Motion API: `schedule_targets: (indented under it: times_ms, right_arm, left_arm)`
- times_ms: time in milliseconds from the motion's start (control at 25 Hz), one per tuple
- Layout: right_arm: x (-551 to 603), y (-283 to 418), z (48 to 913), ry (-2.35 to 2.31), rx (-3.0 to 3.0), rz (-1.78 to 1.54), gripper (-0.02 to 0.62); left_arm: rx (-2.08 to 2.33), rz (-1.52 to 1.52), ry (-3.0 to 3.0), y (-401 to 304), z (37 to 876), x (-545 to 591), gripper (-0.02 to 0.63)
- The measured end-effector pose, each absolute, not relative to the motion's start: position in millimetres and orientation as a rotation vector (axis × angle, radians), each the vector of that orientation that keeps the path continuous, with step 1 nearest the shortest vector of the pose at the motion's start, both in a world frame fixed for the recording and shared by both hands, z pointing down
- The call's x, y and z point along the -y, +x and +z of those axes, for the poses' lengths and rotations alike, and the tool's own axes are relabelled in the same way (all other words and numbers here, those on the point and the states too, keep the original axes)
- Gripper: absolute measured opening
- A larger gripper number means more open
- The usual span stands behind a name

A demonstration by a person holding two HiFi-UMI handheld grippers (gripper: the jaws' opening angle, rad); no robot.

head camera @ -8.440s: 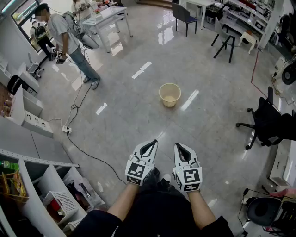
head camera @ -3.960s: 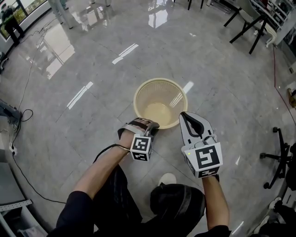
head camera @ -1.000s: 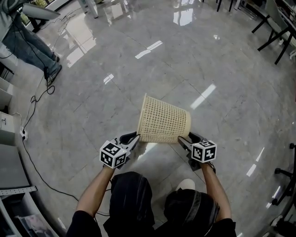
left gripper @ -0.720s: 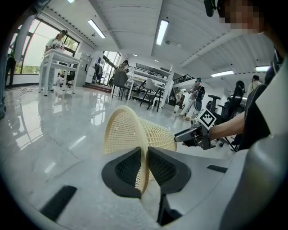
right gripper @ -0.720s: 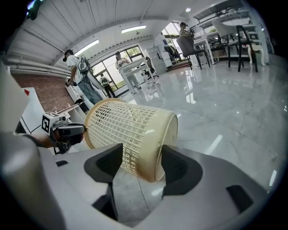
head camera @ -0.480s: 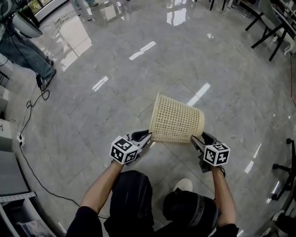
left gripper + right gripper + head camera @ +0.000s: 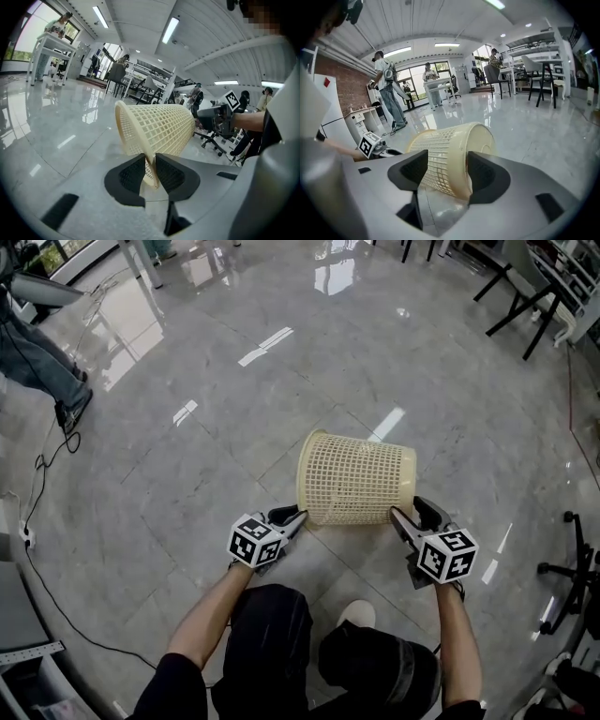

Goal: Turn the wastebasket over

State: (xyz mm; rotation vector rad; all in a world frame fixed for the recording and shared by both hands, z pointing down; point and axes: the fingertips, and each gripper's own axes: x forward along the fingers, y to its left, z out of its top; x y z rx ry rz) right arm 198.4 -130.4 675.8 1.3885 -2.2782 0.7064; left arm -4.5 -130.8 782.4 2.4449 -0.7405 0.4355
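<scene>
A cream mesh wastebasket (image 7: pixel 356 479) lies on its side in the air above the grey tiled floor, mouth to the left and solid base to the right. My left gripper (image 7: pixel 295 515) is at the near part of the rim. In the left gripper view the rim (image 7: pixel 151 159) runs between the two pads of that gripper (image 7: pixel 150 164); its jaws are opening and slits of light show beside the rim. My right gripper (image 7: pixel 412 512) holds the near corner of the base. There the basket (image 7: pixel 445 154) fills the gap of the gripper (image 7: pixel 447 171), one pad on the mesh wall, the other behind the base edge.
A person's legs (image 7: pixel 37 362) stand at the far left, with a black cable (image 7: pixel 37 521) trailing over the floor below them. Dark chair and table legs (image 7: pixel 520 296) are at the top right. An office chair base (image 7: pixel 567 587) is at the right edge.
The basket has shifted right and swung more level, its base end lifted. Both grippers moved right with it, and the right one rose.
</scene>
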Motion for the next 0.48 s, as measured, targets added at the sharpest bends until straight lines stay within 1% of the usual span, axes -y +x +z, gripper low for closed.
schedule_targets:
  times_ms: [200,360,440,480]
  right_arm:
    - [140,174,651,1.342,2.311,0.606,0.27]
    - [146,154,648,1.277,2.273,0.446,0.267]
    - [151,150,648,1.272,2.242,0.375,0.242]
    - [153,148,648,1.27,2.225,0.343,0.21]
  left_arm:
    - [0.729,0.444,2.384,-5,805,127,0.083]
    - [0.722,0.443,2.335,-9,817,124,0.091]
    - [0.732,0.448,2.319,-13,822,123,0.093]
    - [0.738,0.452,2.313,-15,824,122,0.097]
